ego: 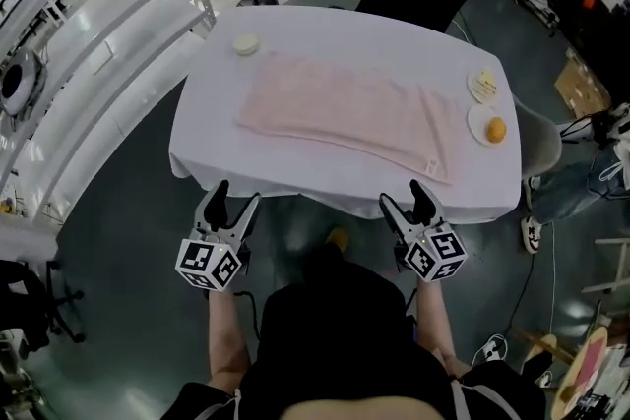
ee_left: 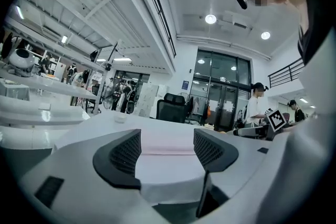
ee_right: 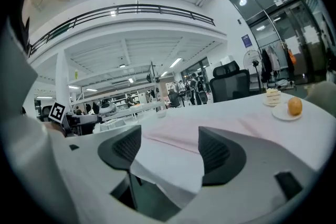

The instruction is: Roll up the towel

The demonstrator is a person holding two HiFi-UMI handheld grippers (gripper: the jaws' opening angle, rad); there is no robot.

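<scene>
Towel was pale pink, tabletop white. Left gripper & right gripper — black jaws, blk/wht square-marker cubes. Small round item was orange on a white plate. Floor dark grey.

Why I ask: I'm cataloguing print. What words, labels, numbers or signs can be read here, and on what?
No text is readable.
Cube on the left tool and cube on the right tool: black-and-white square patterns, no words.
Blue wall sign by the glass doors: too small to read.
</scene>
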